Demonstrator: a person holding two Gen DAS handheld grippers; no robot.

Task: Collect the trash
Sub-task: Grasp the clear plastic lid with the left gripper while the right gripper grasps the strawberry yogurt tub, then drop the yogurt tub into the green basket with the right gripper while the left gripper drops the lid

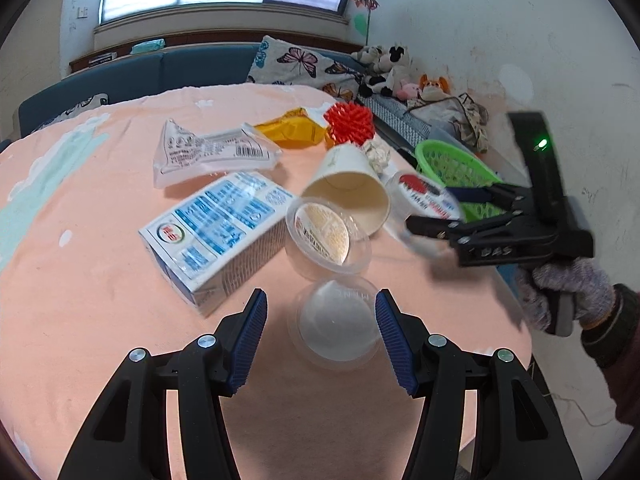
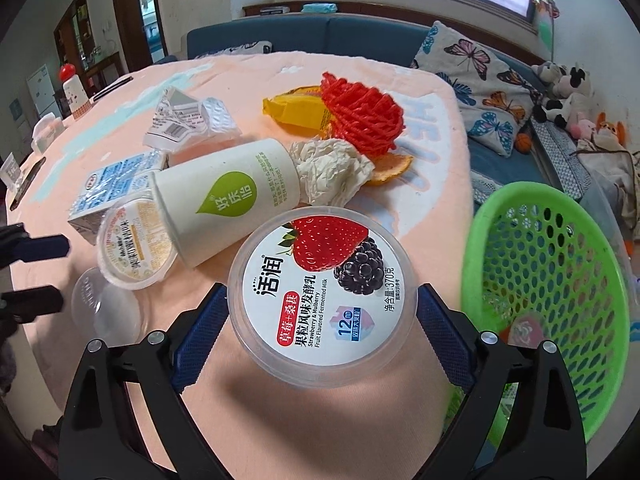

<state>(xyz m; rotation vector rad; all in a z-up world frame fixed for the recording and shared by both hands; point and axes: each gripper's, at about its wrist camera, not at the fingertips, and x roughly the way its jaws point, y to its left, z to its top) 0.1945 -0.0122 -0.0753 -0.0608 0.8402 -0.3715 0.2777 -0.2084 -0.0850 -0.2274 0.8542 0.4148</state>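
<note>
My right gripper [image 2: 322,320] is shut on a strawberry yogurt tub [image 2: 320,288] and holds it above the table, left of the green basket [image 2: 544,280]. In the left wrist view the right gripper [image 1: 434,210] holds the tub [image 1: 424,196] in front of the basket [image 1: 456,168]. My left gripper [image 1: 320,332] is open around a clear plastic cup [image 1: 334,326] lying on the peach tablecloth. Further trash lies there: a small sealed pudding cup [image 1: 324,232], a paper cup [image 1: 352,184], a milk carton [image 1: 216,232], a clear wrapper [image 1: 208,152], a yellow wrapper [image 1: 292,130], red netting [image 1: 350,122], crumpled paper [image 2: 328,170].
An orange peel [image 2: 390,168] lies by the crumpled paper. A blue sofa with a butterfly pillow [image 1: 300,64] and plush toys [image 1: 388,72] stands behind the table. The table edge [image 1: 508,288] runs beside the basket. A red-capped bottle [image 2: 74,92] stands at the far left.
</note>
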